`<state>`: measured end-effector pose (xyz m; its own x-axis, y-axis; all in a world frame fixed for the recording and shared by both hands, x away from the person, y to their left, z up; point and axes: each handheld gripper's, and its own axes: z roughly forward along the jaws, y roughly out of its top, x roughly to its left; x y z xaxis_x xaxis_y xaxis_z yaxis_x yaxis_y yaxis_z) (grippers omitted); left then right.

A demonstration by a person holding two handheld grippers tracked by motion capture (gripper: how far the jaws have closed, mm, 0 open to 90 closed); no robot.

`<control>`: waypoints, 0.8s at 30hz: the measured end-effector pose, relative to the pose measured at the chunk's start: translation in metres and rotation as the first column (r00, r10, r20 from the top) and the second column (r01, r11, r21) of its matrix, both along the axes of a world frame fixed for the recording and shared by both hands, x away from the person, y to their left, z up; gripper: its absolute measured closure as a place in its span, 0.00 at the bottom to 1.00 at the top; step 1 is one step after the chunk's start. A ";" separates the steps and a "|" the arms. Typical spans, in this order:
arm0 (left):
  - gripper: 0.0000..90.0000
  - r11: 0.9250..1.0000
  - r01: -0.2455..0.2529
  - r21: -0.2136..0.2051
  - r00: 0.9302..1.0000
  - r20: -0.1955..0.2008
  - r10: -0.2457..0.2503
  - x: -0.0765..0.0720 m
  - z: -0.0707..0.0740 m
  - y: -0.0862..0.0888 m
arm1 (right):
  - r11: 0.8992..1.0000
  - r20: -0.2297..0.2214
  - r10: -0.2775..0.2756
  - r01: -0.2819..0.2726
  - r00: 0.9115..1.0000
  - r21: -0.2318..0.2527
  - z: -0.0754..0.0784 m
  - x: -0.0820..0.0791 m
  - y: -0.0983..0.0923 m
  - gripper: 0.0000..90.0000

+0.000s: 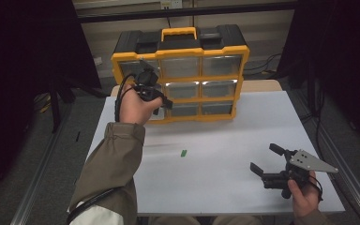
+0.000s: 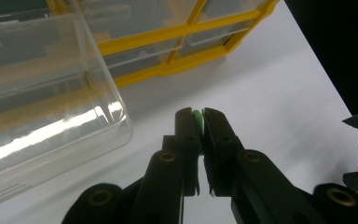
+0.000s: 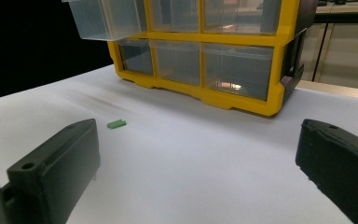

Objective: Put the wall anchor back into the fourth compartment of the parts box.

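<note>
Nearest the person, the right gripper (image 1: 266, 164) sits low at the near right corner of the white table (image 1: 243, 122), jaws spread wide and empty, parked clear of the work; in its own view the jaws frame bare tabletop. Near-centre, a small green piece (image 1: 183, 153) lies flat and alone on the table, well apart from both grippers and from the cabinet, probably next to be picked, with open room on all sides for an approach. Farther back on the left, the left gripper (image 2: 197, 122) is raised in front of the yellow drawer cabinet (image 1: 180, 75), jaws nearly together and pinching a small green part (image 2: 197, 117) between their tips. Just beside it, on the left in the left gripper view, is a clear plastic drawer (image 2: 42, 88) pulled out of the cabinet's left column, likely so the held part can be dropped in; whether the tips are over the drawer's open top cannot be told. The cabinet stands upright at the table's far edge, other drawers closed. The drawer's front wall is the edge to clear; the right half of the table is free.
</note>
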<state>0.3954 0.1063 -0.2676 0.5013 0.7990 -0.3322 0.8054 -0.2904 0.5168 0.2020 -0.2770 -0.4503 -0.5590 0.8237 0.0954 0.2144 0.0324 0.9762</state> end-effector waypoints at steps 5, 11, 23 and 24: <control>0.95 1.000 -0.012 0.002 1.000 0.004 0.012 0.001 0.004 0.002 | 1.000 -0.002 0.000 0.000 1.000 0.007 0.000 0.000 0.000 0.00; 0.95 0.999 -0.034 0.005 0.999 0.002 0.034 0.005 0.008 0.008 | 1.000 -0.001 0.000 0.000 1.000 0.006 0.000 0.000 0.000 0.00; 0.95 0.997 -0.074 0.005 0.997 0.011 0.074 0.010 0.013 0.015 | 1.000 -0.001 0.003 -0.003 1.000 0.006 0.000 -0.001 0.000 0.00; 0.95 0.997 -0.077 0.003 0.997 0.016 0.077 0.011 0.014 0.015 | 1.000 -0.001 -0.002 0.002 1.000 0.007 0.000 -0.001 0.000 0.00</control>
